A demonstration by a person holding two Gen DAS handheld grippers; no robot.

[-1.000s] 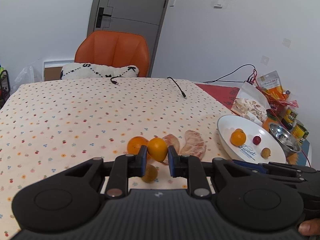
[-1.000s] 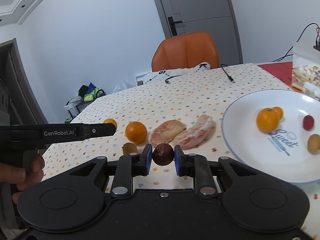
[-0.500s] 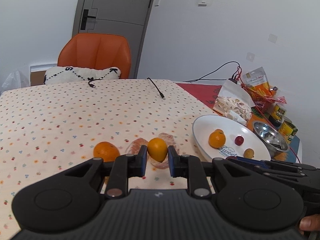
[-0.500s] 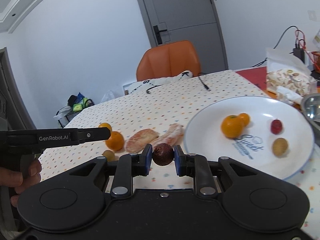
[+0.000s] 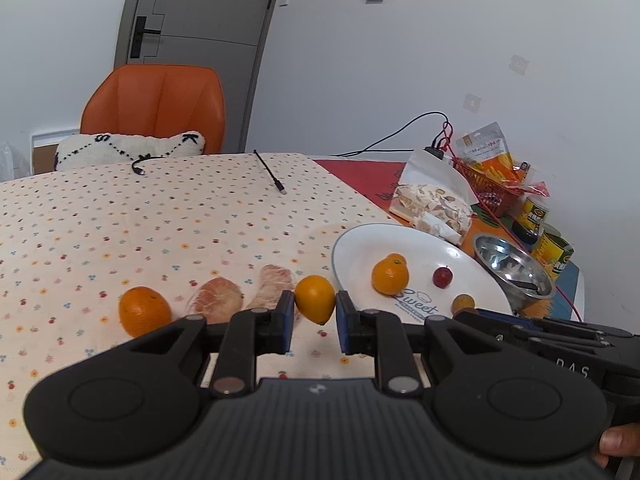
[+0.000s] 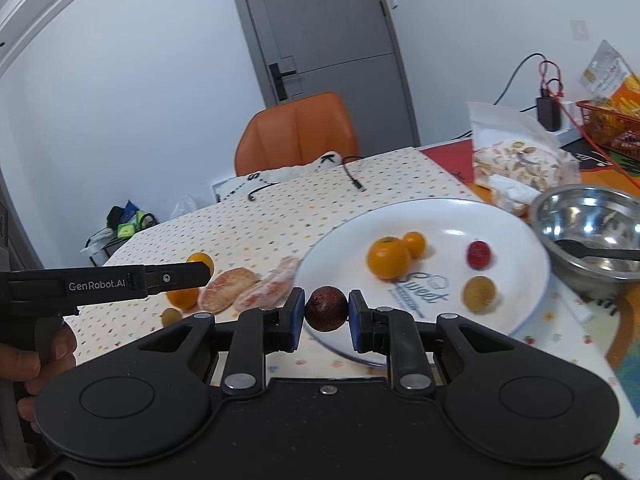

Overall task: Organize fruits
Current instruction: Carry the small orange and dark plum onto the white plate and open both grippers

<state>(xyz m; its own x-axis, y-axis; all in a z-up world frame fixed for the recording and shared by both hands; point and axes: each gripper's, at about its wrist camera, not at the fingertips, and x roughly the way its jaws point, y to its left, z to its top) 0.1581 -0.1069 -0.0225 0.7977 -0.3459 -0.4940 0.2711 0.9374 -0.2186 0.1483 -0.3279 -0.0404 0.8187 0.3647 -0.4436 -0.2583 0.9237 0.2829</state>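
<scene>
My left gripper is shut on a small orange fruit, held above the table just left of the white plate. My right gripper is shut on a dark purple round fruit, over the plate's near rim. On the plate lie an orange, a smaller orange, a red fruit and a brown fruit. On the cloth lie an orange, two peeled pomelo pieces and a small brown fruit.
A steel bowl with a black spoon stands right of the plate. Snack bags, cans and a red basket crowd the right edge. Cables lie at the far side. An orange chair stands behind the table.
Both grippers have moved right toward the plate with their fruits held. The right gripper's fruit now hangs over the plate's near rim.
</scene>
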